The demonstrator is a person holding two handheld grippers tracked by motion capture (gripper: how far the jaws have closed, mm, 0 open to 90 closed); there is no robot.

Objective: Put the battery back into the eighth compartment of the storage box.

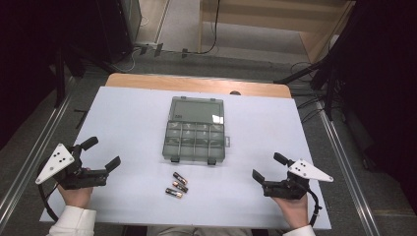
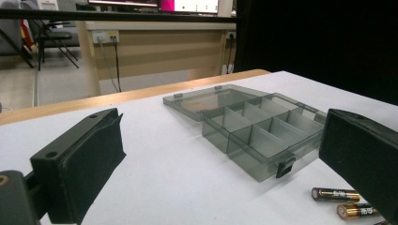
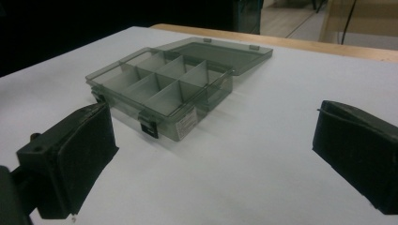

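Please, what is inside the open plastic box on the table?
The box shows bare divided compartments with nothing in them. Three batteries lie outside, on the table before it. The tinted walls hide some compartment corners.

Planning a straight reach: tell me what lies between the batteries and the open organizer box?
Nothing: in the high view, bare white table separates the batteries from the organizer box.

You have three AA batteries [image 1: 177, 185], one open clear compartment box [image 1: 194, 130] with eight compartments, and two grippers

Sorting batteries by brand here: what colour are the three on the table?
The batteries are black with gold ends, clearest in the left gripper view.
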